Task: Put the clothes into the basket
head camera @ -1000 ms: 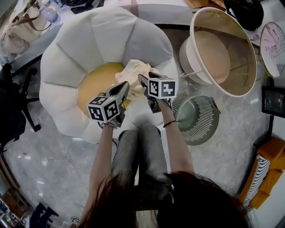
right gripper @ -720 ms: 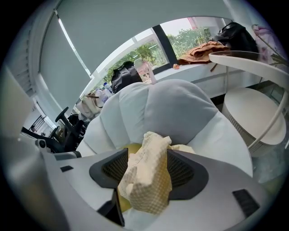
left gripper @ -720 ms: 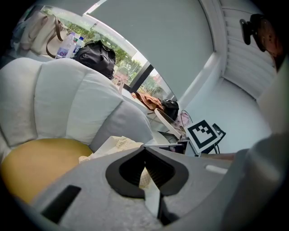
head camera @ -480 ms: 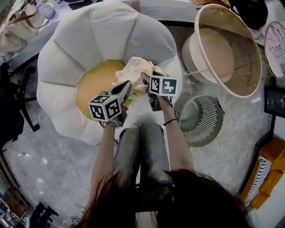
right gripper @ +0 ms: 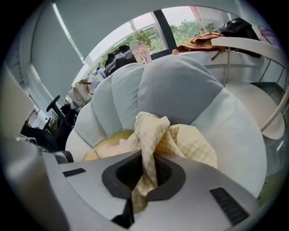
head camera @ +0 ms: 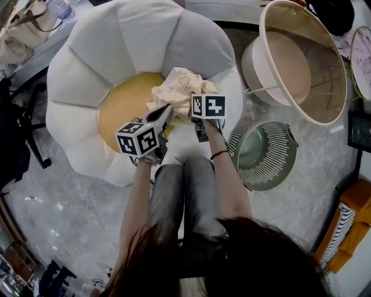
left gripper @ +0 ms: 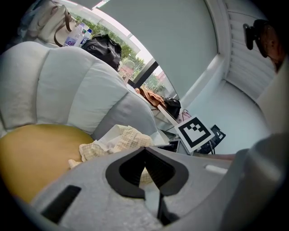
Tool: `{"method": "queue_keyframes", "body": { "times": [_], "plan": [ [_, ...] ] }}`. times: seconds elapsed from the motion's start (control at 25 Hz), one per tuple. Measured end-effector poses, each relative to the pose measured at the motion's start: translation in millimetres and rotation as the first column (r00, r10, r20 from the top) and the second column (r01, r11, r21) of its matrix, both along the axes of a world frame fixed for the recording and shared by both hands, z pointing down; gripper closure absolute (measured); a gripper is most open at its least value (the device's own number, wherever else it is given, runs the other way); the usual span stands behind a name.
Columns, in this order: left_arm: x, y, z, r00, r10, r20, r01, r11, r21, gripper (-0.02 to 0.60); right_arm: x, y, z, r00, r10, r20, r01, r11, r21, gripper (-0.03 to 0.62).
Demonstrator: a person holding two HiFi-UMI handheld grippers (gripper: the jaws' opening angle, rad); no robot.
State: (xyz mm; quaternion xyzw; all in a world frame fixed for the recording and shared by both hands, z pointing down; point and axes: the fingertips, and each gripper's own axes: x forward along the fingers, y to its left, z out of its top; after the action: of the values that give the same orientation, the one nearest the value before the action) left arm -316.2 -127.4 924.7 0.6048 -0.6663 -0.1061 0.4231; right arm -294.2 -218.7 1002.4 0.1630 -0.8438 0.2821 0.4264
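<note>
A cream checked cloth [head camera: 178, 88] lies crumpled on the yellow seat cushion [head camera: 124, 104] of a white petal-shaped chair [head camera: 98, 52]. My right gripper [head camera: 193, 101] sits at the cloth's near edge. Its jaws have just been closing, and a fold of the cloth [right gripper: 180, 140] is pinched between them in the right gripper view [right gripper: 144, 168]. My left gripper [head camera: 166, 111] points at the cloth's left edge. Its jaw tips meet in the left gripper view [left gripper: 144, 151], with the cloth [left gripper: 116, 140] just beyond them. A large cream basket [head camera: 317, 64] stands tilted at the upper right.
A green slotted basket [head camera: 279, 168] stands on the floor right of the person's knees. A black office chair [head camera: 17, 133] is at the left edge, with bags and a bottle [head camera: 57, 8] behind the white chair. Orange furniture [head camera: 348, 226] is at the lower right.
Both grippers have sunk lower toward the cloth on the chair. The right gripper now rests against the cloth's near edge.
</note>
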Motion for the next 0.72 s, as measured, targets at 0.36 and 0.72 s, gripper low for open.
{"method": "queue_keyframes", "body": {
  "times": [0.36,0.72],
  "plan": [
    [13,13,-21,1.000,-0.004,-0.004,0.004,1.000,-0.008,0.571,-9,9,-43,0.995,0.025,0.100,-0.025,1.000,-0.005,0.582],
    [8,27,-72,1.000,-0.015,0.011,0.015,1.000,-0.001,0.571,-22,25,-104,0.988,0.011,0.153,-0.012,1.000,0.008,0.582]
  ]
}}
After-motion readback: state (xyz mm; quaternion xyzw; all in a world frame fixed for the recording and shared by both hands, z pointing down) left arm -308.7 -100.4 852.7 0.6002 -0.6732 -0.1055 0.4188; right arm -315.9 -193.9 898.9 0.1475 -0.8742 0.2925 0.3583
